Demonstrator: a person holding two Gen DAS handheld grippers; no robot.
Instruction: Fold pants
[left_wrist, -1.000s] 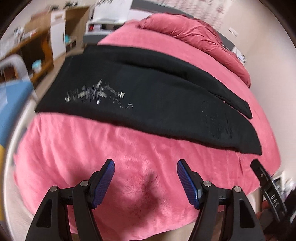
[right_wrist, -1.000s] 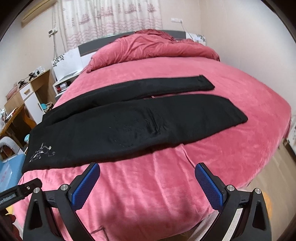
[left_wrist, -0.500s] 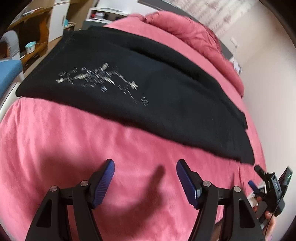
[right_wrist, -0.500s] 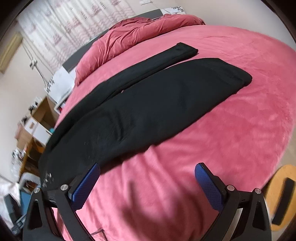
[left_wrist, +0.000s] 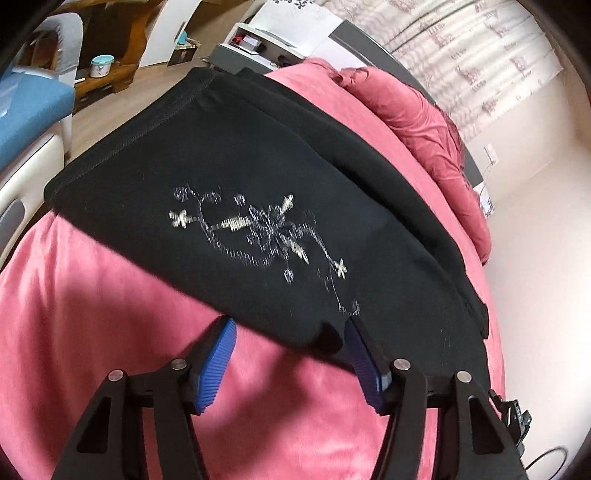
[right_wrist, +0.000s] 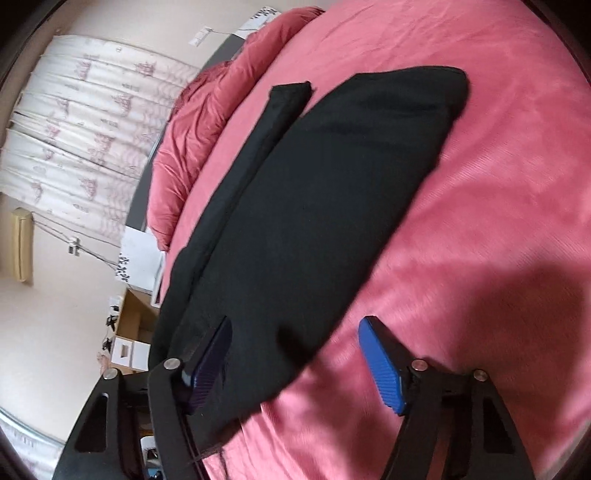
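Observation:
Black pants (left_wrist: 280, 177) with silver embroidery (left_wrist: 258, 236) near the waist lie flat on a pink bed (left_wrist: 92, 317), legs spread slightly apart. My left gripper (left_wrist: 290, 354) is open, its blue pads at the near edge of the waist part, the cloth edge between them. In the right wrist view the two legs (right_wrist: 314, 206) stretch away to the hems. My right gripper (right_wrist: 295, 362) is open at the near edge of the closer leg; its left pad (right_wrist: 210, 354) lies over the black cloth, its right pad (right_wrist: 380, 365) over the pink cover.
A bunched pink duvet (left_wrist: 417, 114) lies at the head of the bed, curtains (right_wrist: 74, 129) behind it. A white nightstand (left_wrist: 251, 40), wooden furniture (left_wrist: 110, 44) and a blue seat (left_wrist: 26, 110) stand beside the bed. The other gripper's tip (left_wrist: 517, 417) shows at lower right.
Both grippers moved forward and down, from above the bare pink cover to the near edge of the pants. Both stayed open. The right gripper also rolled, tilting its view.

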